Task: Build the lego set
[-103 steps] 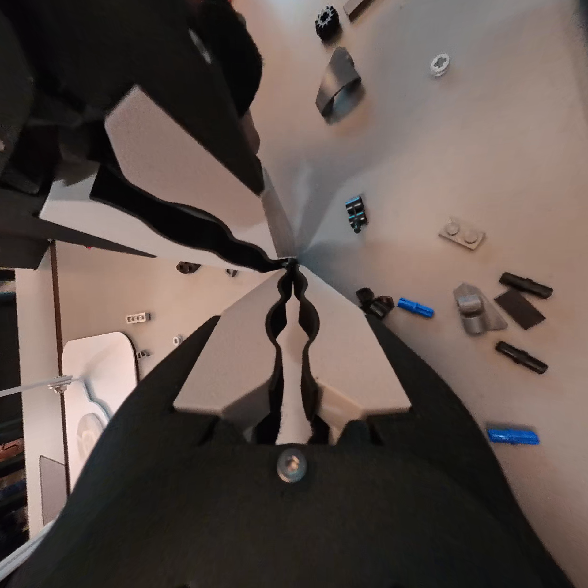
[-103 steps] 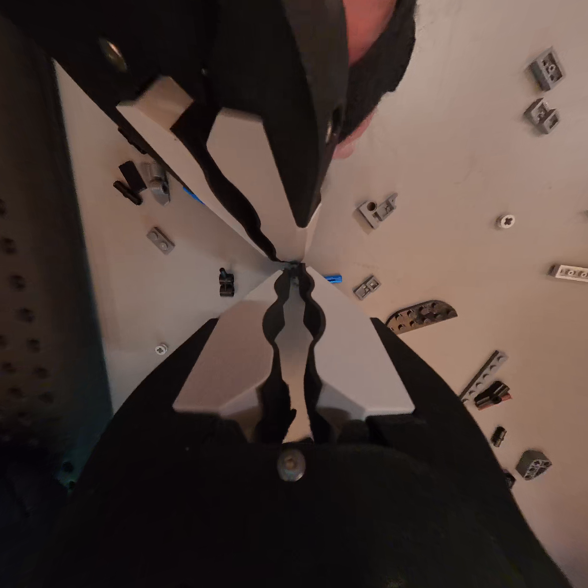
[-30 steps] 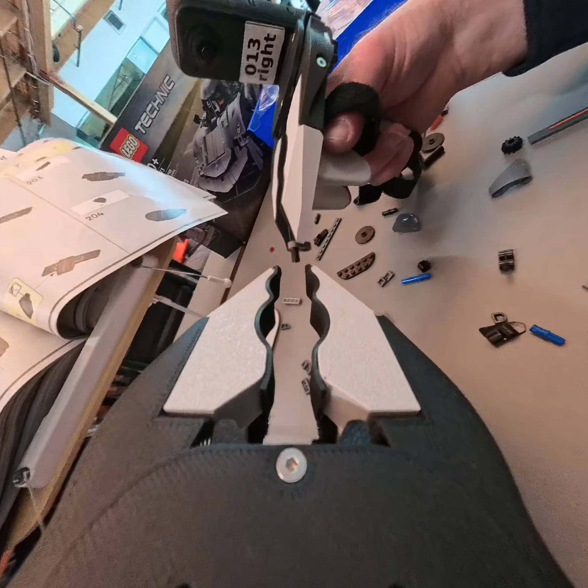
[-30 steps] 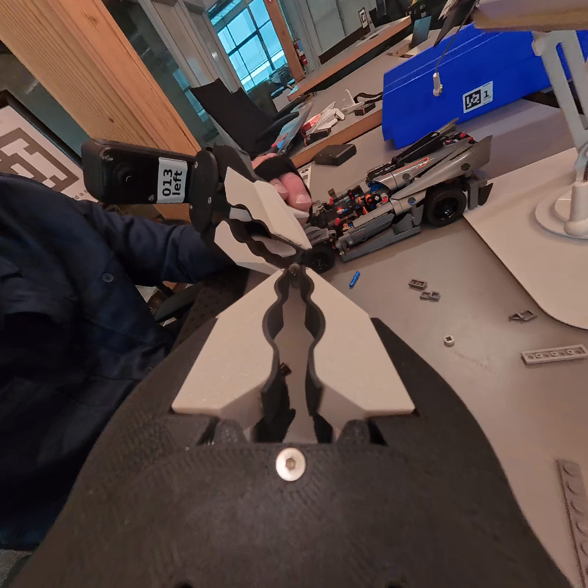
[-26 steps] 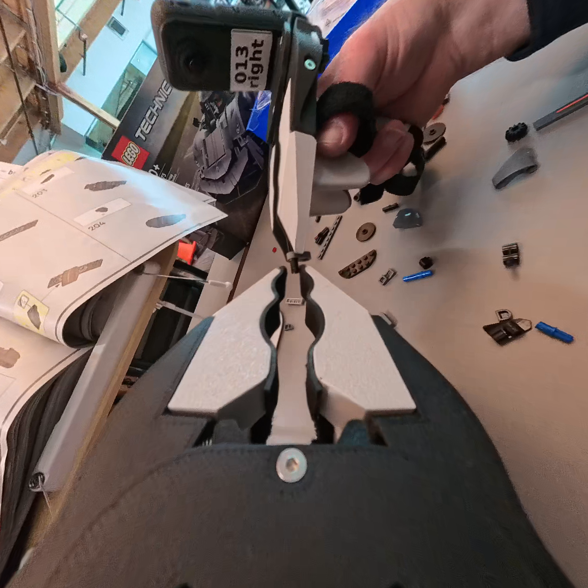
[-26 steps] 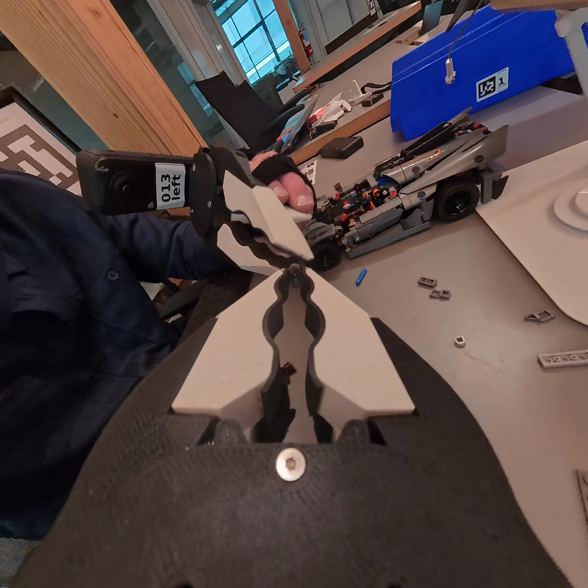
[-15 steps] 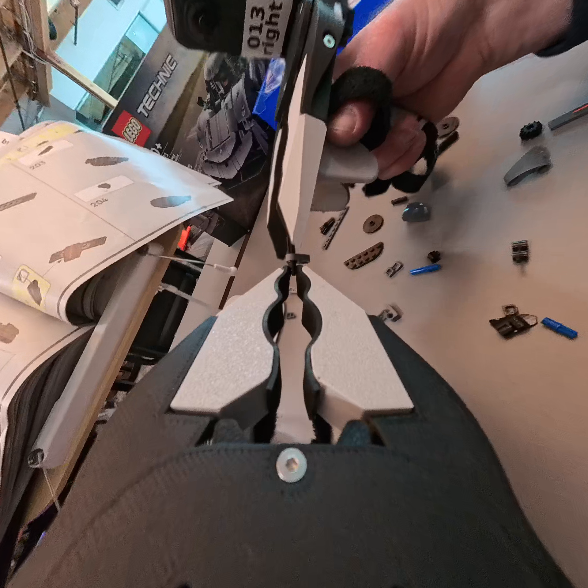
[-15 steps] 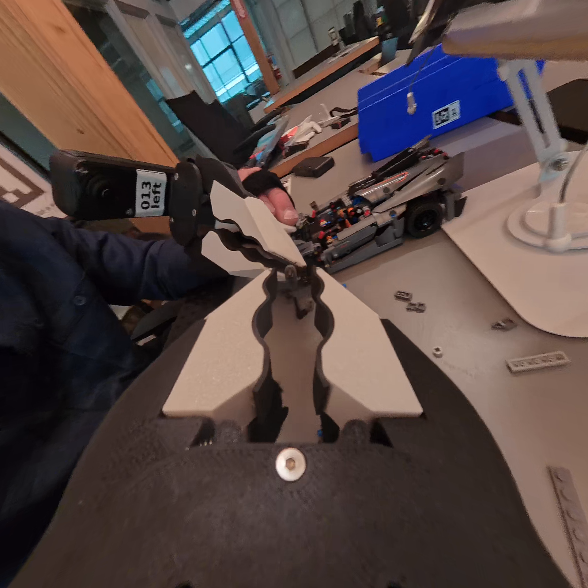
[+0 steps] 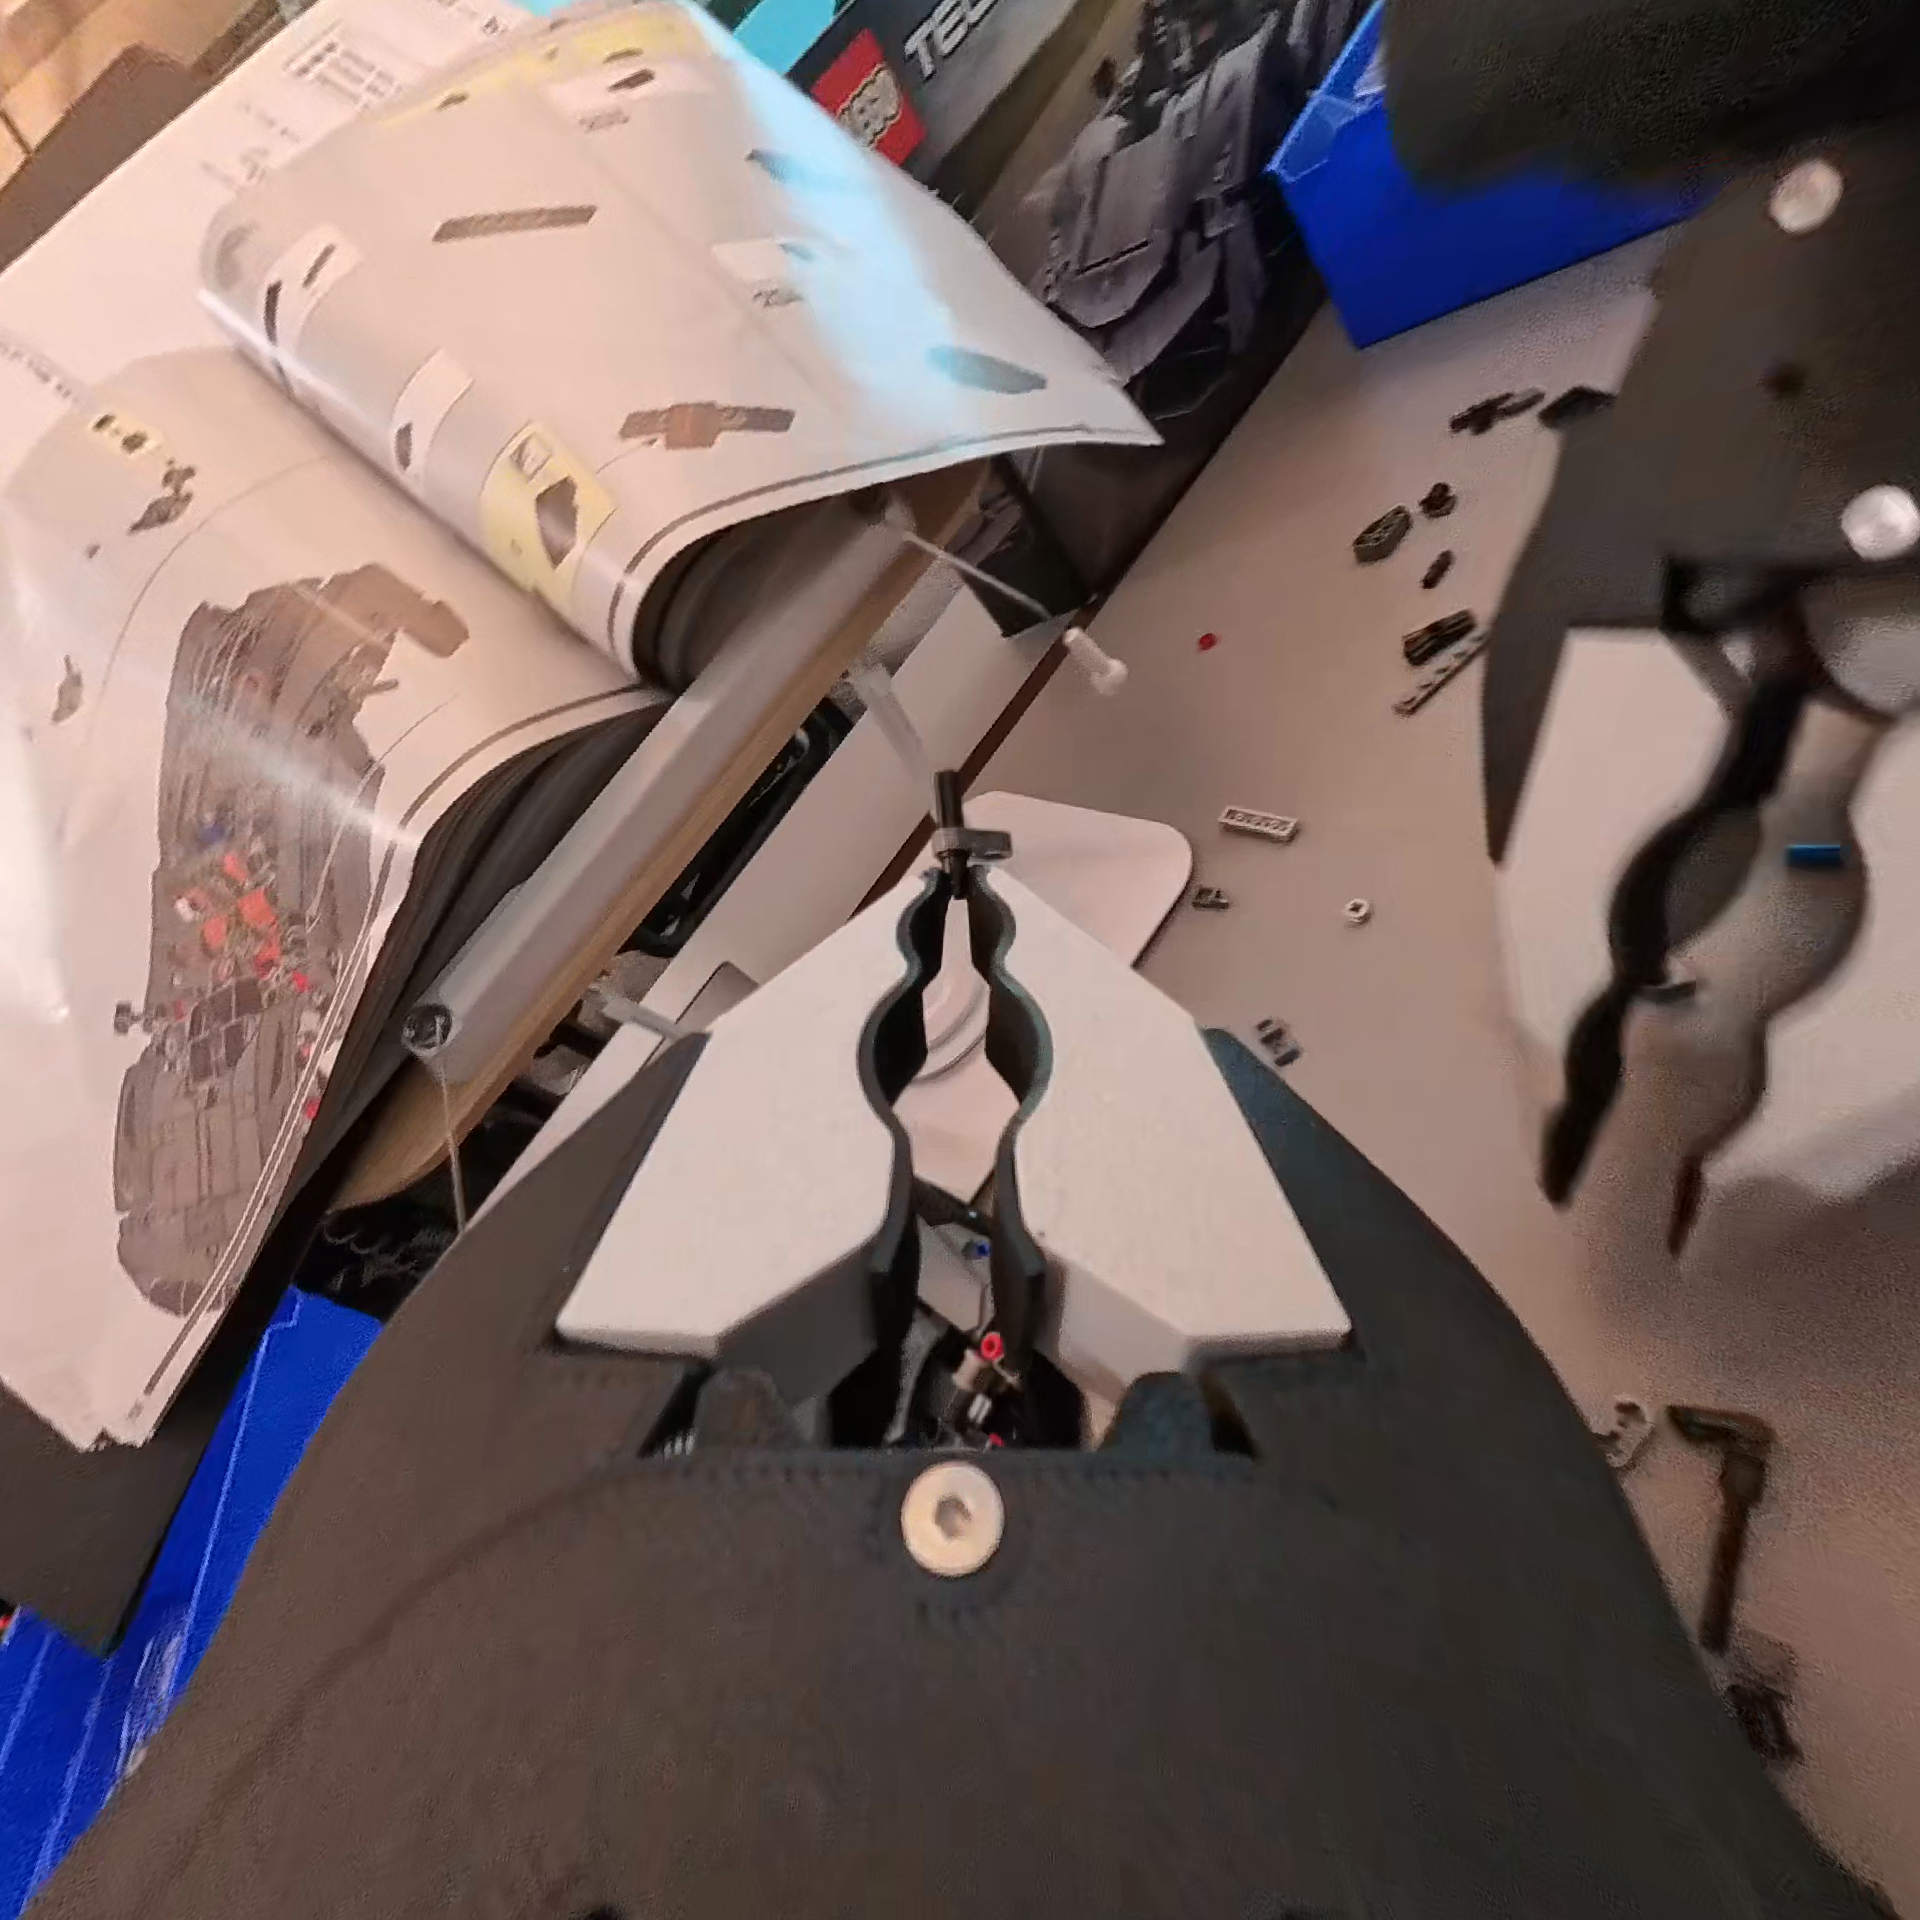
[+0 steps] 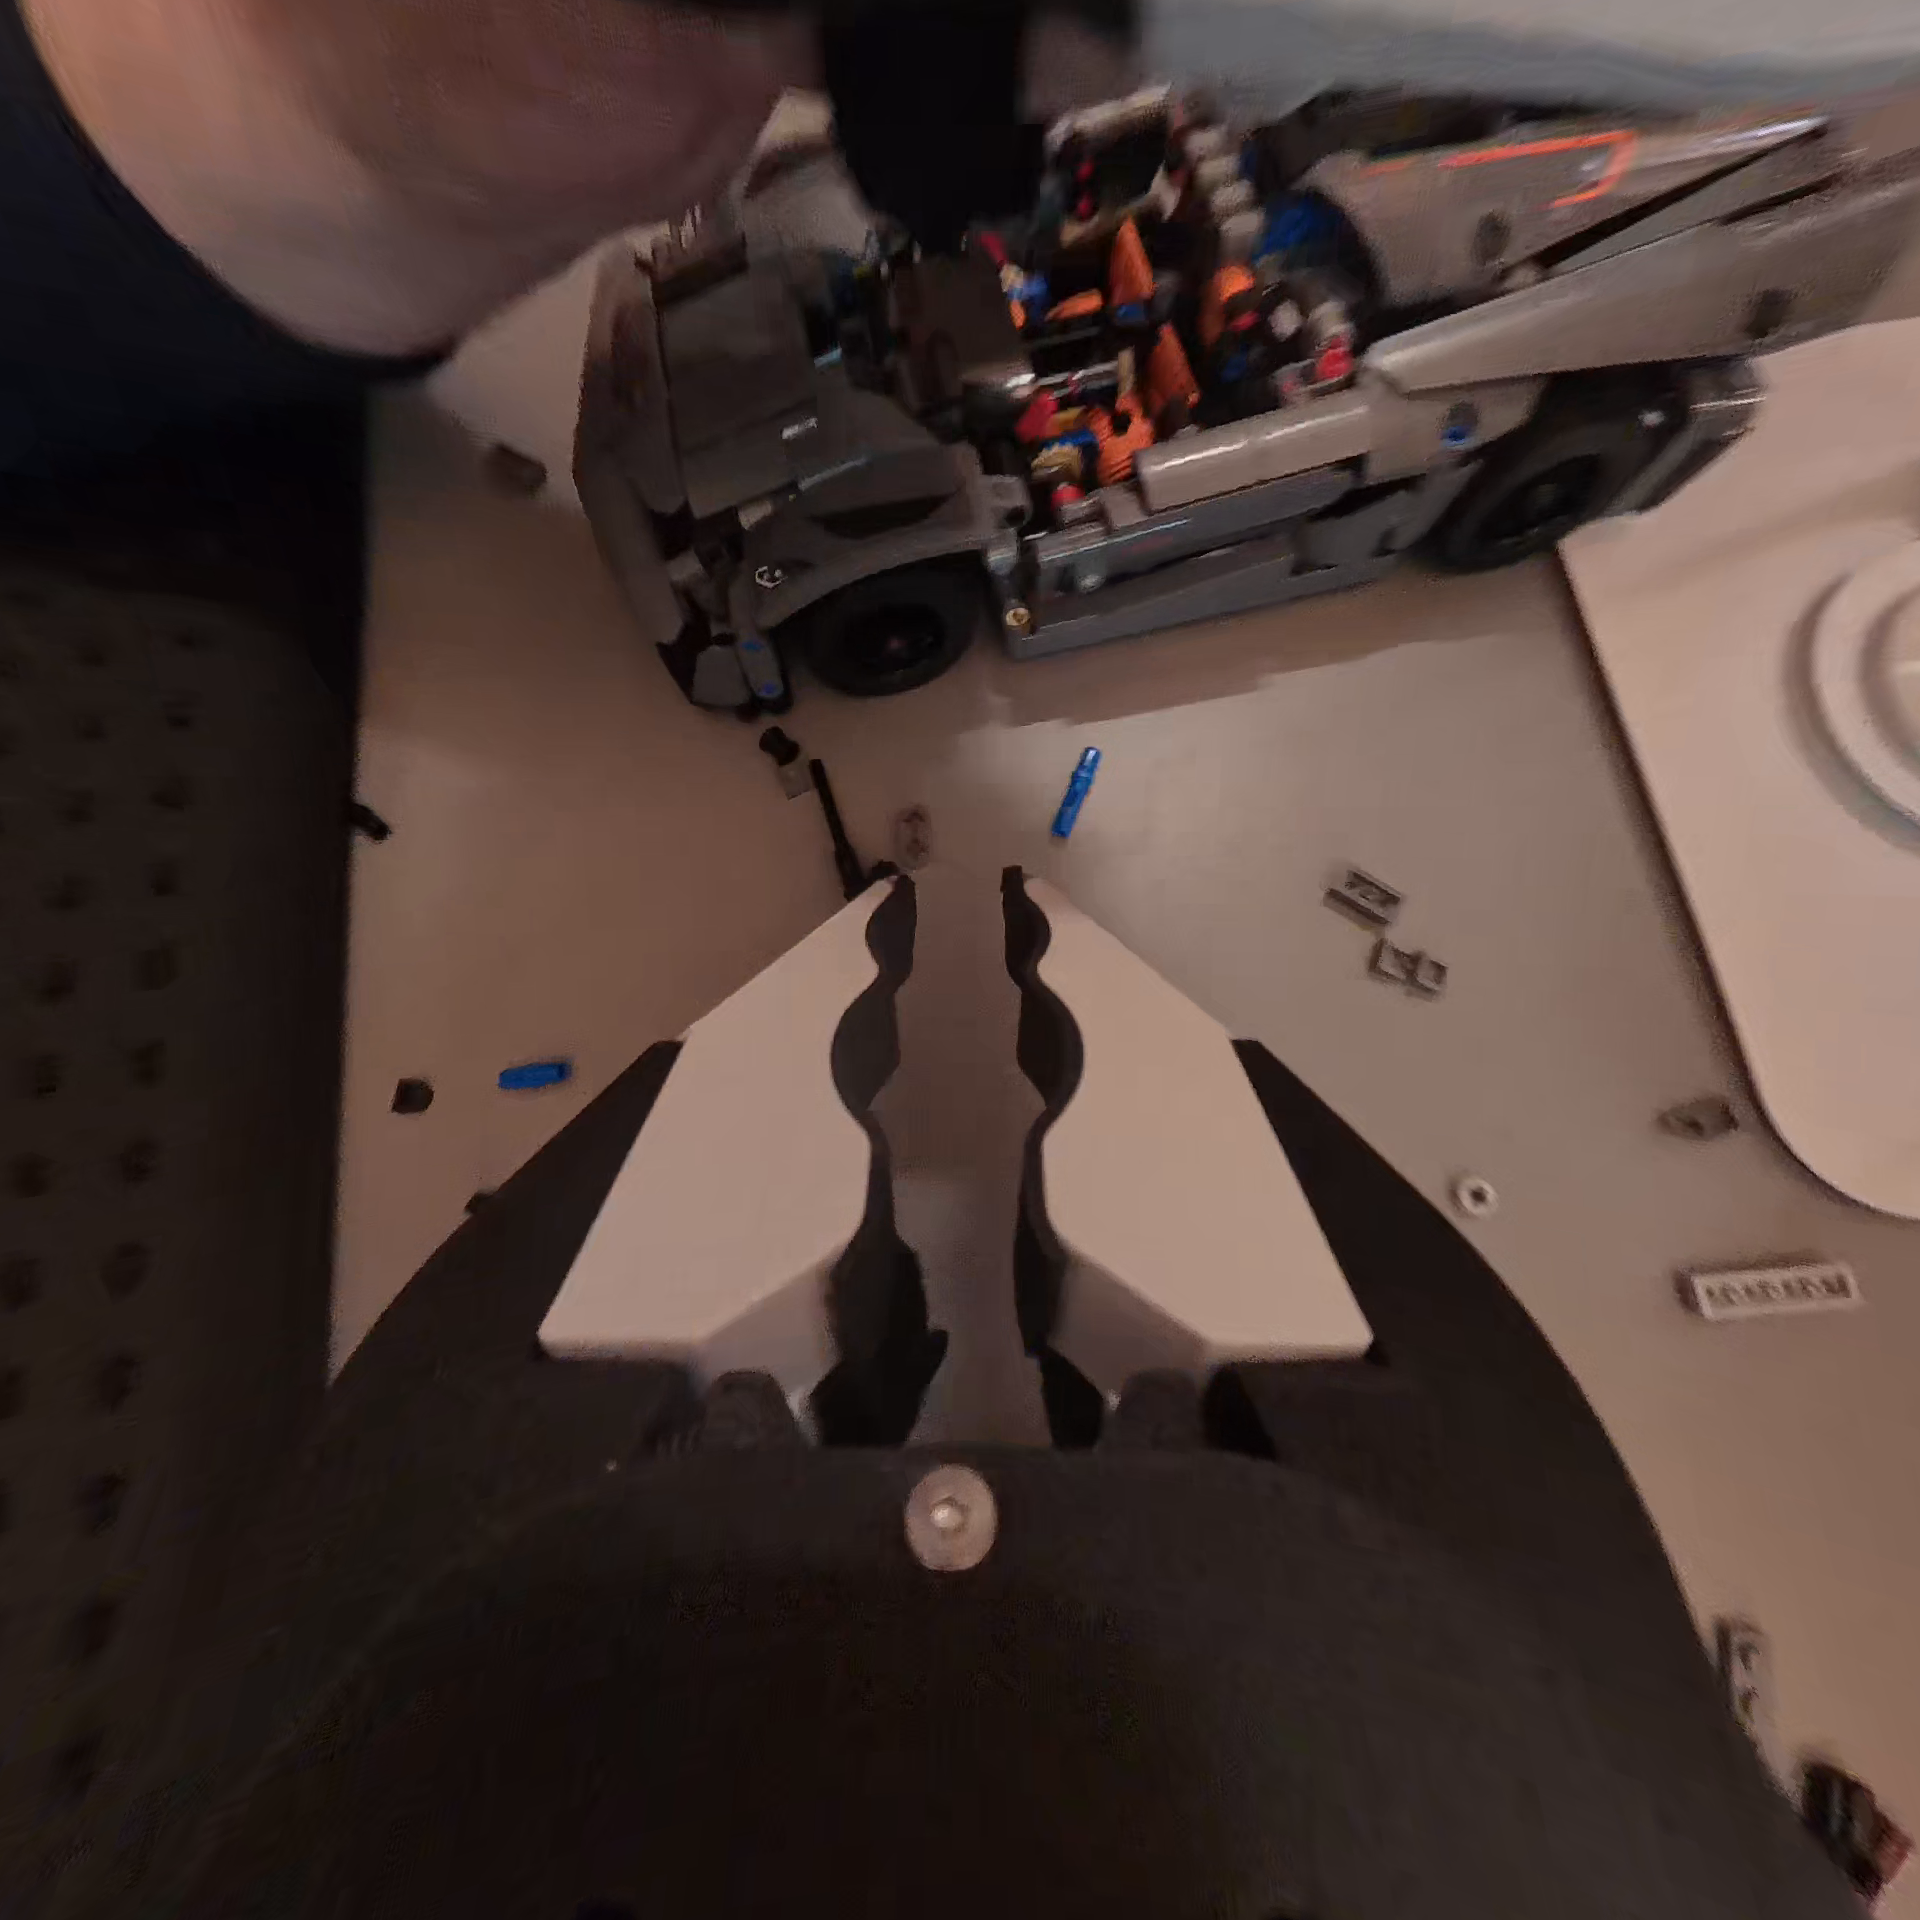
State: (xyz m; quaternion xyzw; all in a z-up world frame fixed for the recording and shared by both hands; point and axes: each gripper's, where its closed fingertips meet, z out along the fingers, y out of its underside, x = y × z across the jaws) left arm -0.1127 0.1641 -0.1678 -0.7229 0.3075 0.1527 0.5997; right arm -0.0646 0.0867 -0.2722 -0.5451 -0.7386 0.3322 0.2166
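Mostly built, the grey car point(image 10: 1091, 436) sat ahead of the right gripper point(image 10: 956, 883), whose jaws were spread and empty. Left gripper point(image 9: 954, 883) pinched a small black pin assembly point(image 9: 961, 826) at its tips; loose pieces point(image 10: 1382, 935) remained unplaced.

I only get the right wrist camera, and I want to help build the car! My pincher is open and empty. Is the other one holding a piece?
Observer: Yes. The left gripper is shut on a small black pin with a grey bit on it.
Operator: Where are the instructions?
Observer: The open instruction booklet is propped up to that gripper's left.
Operator: Anything else I can't see?
Observer: A tiny red piece lies on the table near the dark set box.
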